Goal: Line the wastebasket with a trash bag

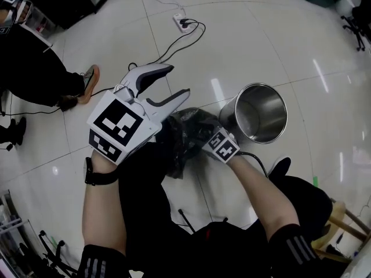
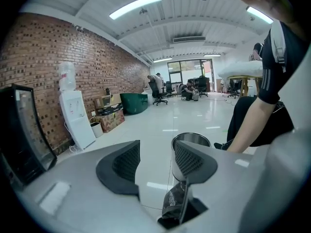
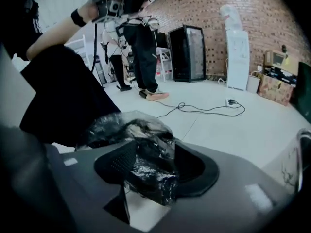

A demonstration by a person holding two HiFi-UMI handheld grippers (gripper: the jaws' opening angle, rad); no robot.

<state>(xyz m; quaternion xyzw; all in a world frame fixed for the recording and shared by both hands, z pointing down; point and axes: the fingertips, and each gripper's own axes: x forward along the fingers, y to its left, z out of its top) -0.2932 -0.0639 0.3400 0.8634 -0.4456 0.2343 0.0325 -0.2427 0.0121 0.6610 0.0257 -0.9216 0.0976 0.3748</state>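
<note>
Black, crumpled trash bag [image 1: 184, 133] sits bunched near the centre of the head view, against the person's dark trousers. The right gripper [image 3: 148, 166] pinches it: in the right gripper view the glossy plastic fills the space between both pads. The left gripper [image 1: 177, 81] hovers at about eleven o'clock from the bag, jaws spread wide with nothing between them; a scrap of bag shows low in its own view. A shiny steel wastebasket [image 1: 261, 129] stands upright and unlined on the white tiled floor, at two o'clock from the bag, just beside it. A power strip [image 1: 181, 21] with a black cable lies at twelve o'clock, well apart.
</note>
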